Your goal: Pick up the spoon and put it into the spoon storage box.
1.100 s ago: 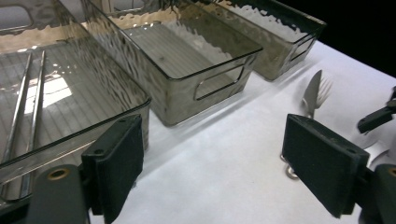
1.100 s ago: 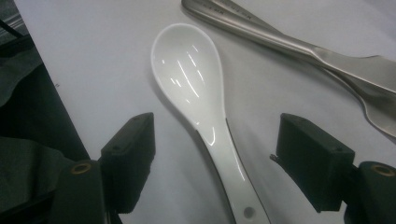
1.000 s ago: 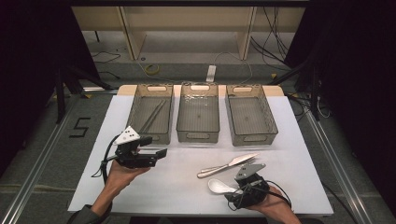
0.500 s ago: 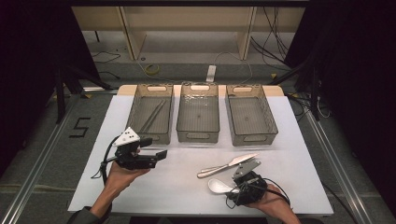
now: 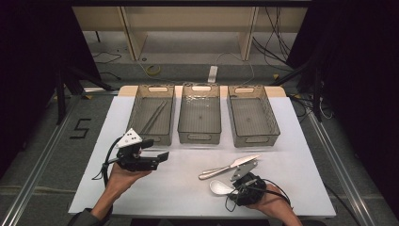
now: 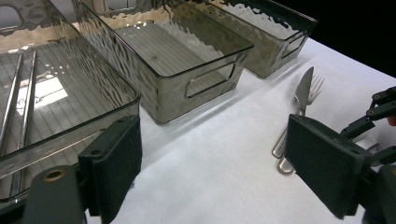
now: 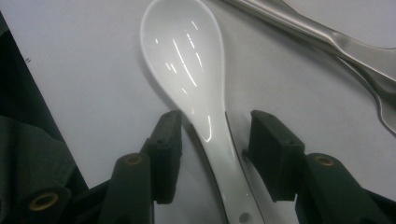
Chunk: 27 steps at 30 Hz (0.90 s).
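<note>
From above, my right tongs (image 5: pixel 234 184) sit low at the desk's (image 5: pixel 301 188) near edge over a white ceramic spoon (image 5: pixel 220 187), my left tongs (image 5: pixel 157 157) spread near the left bin (image 5: pixel 151 113); through the left tongs' camera, knife (image 6: pixel 302 88) and fork (image 6: pixel 315 86) lie together; through the right's, my jaws have been closing, the spoon's handle (image 7: pixel 219 140) between them, unpinched.

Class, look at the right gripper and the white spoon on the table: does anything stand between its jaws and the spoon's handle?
Nothing visible does. The right gripper straddles the white spoon; its jaws have just been closing, with a gap on each side of the handle. The knife lies beside it, outside the jaws.
</note>
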Tool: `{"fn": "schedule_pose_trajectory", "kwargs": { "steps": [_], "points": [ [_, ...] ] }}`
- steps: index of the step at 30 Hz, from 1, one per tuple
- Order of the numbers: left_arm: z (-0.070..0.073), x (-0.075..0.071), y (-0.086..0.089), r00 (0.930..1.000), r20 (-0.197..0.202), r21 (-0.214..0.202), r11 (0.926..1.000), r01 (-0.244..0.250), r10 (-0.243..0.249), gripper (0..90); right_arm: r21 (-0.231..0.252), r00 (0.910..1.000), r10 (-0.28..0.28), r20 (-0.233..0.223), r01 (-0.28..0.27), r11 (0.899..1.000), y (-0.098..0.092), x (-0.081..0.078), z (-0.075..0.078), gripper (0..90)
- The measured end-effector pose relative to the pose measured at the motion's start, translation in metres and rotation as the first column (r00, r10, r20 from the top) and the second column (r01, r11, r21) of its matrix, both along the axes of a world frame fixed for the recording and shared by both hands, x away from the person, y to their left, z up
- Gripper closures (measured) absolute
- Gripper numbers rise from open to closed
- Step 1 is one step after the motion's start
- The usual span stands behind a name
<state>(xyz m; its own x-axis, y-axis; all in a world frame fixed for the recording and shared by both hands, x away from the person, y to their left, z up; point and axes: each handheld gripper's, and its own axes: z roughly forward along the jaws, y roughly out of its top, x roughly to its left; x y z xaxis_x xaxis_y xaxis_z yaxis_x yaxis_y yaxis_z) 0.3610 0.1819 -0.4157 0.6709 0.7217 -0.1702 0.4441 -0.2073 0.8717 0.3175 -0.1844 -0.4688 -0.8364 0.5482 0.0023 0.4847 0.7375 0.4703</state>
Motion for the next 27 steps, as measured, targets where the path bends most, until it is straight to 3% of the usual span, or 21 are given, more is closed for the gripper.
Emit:
{"fn": "schedule_pose_trajectory", "kwargs": {
  "steps": [3, 13, 16, 22, 27],
  "points": [
    [0.0, -0.001, -0.001, 1.0, 0.004, 0.019, 0.9998, 0.007, -0.007, 18.9, -0.014, 1.0, 0.0, -0.002, 0.0, 1.0, 0.002, 0.0, 0.001, 61.2],
    [-0.001, -0.002, -0.001, 1.0, 0.008, 0.027, 0.9996, 0.003, -0.003, 19.4, -0.025, 0.9998, 0.016, -0.009, -0.016, 1.0, 0.003, 0.001, 0.002, 79.2],
    [-0.001, -0.002, -0.001, 1.0, 0.008, 0.031, 0.9995, 0.001, -0.001, 19.5, -0.048, 0.9997, -0.003, 0.025, 0.004, 0.999, 0.003, 0.002, 0.003, 85.7],
    [-0.001, -0.002, -0.001, 0.9999, 0.009, 0.03, 0.9995, -0.005, 0.004, 19.7, -0.039, 0.9996, 0.014, 0.026, -0.013, 0.999, 0.002, 0.003, 0.003, 86.1],
    [0.0, 0.0, 0.003, 0.9997, -0.001, -0.013, 0.9996, -0.025, 0.025, 19.7, 0.006, 0.9979, -0.005, 0.064, 0.004, 1.0, -0.005, 0.01, 0.014, 86.3]
  ]
}}
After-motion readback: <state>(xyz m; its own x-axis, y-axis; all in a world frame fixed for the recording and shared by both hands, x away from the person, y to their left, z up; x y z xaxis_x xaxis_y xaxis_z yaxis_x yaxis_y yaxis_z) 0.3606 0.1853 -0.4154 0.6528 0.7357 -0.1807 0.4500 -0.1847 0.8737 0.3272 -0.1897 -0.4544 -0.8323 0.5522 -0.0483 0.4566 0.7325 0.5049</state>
